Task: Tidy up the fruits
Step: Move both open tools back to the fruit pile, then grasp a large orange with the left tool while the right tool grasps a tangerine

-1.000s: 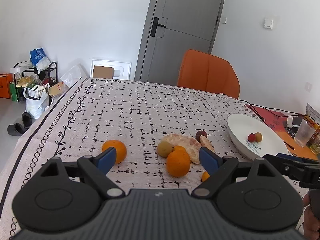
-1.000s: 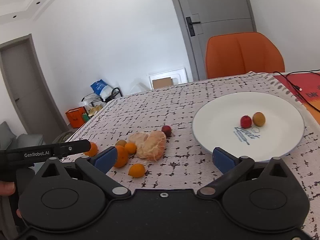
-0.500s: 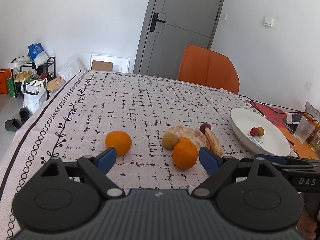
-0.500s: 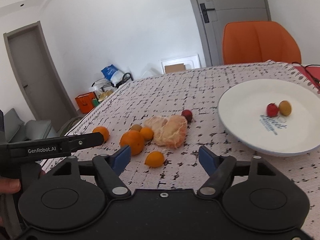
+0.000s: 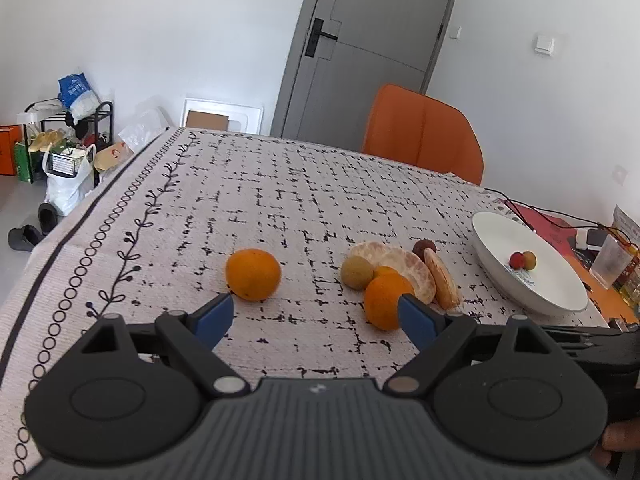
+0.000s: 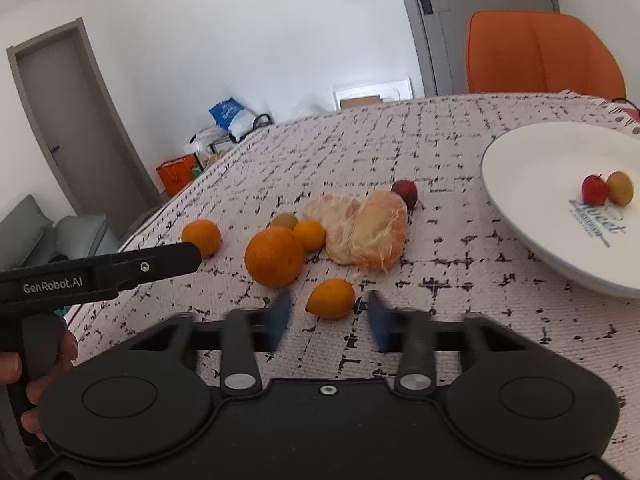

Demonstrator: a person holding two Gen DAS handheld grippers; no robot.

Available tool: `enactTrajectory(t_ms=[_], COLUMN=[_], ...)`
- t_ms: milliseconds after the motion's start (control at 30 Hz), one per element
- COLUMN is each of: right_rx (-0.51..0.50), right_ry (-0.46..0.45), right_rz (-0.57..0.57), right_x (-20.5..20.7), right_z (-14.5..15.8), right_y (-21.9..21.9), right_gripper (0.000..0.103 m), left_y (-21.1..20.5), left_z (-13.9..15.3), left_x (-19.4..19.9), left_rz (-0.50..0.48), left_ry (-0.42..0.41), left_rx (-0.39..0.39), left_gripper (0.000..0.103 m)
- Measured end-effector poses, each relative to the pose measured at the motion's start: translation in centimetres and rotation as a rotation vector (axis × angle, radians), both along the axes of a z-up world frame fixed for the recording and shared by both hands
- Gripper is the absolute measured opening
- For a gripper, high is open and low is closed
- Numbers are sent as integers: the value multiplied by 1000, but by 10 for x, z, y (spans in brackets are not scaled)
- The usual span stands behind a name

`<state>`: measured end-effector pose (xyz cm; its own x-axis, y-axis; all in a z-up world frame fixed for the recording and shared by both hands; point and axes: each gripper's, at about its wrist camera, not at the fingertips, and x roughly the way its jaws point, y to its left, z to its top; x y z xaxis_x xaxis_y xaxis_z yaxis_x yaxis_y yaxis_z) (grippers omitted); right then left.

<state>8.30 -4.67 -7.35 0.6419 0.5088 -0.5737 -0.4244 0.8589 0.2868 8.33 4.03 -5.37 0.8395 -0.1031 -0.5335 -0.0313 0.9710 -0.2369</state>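
Note:
A cluster of fruit lies on the patterned tablecloth: a large orange (image 6: 274, 256), a peeled pomelo in two halves (image 6: 366, 228), a small green fruit (image 6: 285, 221), a small orange fruit (image 6: 309, 235), a dark red fruit (image 6: 405, 191) and a lone orange (image 5: 253, 274) to the left. A small kumquat-like orange fruit (image 6: 331, 298) lies just ahead of my right gripper (image 6: 327, 314), whose jaws are part open on either side of it. My left gripper (image 5: 314, 318) is open and empty above the cloth, between the lone orange and the large orange (image 5: 386, 300). The white plate (image 6: 520, 168) holds a red fruit (image 6: 594, 190) and a yellow fruit (image 6: 620, 188).
An orange chair (image 5: 422, 136) stands at the table's far edge. Cables, a red mat and a clear cup (image 5: 610, 260) lie beyond the plate on the right. The table's left edge drops to the floor with bags and a rack (image 5: 68, 152).
My right gripper has moved left and down toward the small orange fruit and its jaws have narrowed. My left gripper has moved slightly nearer the fruit cluster, still open.

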Motion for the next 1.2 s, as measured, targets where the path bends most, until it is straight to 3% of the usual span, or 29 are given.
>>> enactTrajectory(t_ms=[300,667,767,867,1000,1200], right_rx=[5,9,11,16,23,44], right_ry=[-43,-85,-91,-93,-99,-104], right_rz=[9,-85,-108,-129,-154,-201], right_x=[-9,-16,-17,-19,-18,-17], right_z=[8,25,26,26,27,26], right_y=[-10,-47,-56,-66,-74,-92], right_gripper=[22,22,22,22,22,22], left_y=[-18,-48,-55,-59,-64,-71], left_z=[-3,-5,-7,-12,-16,-5], left_x=[11,27,30,35,39,34], left_rz=[-54,-84,-92,-92,-76,-80], left_ry=[0,-12,-3,16,33,-7], left_rx=[-4,-1,9,14,29,33], left_gripper=[87,85,79,66,35,34])
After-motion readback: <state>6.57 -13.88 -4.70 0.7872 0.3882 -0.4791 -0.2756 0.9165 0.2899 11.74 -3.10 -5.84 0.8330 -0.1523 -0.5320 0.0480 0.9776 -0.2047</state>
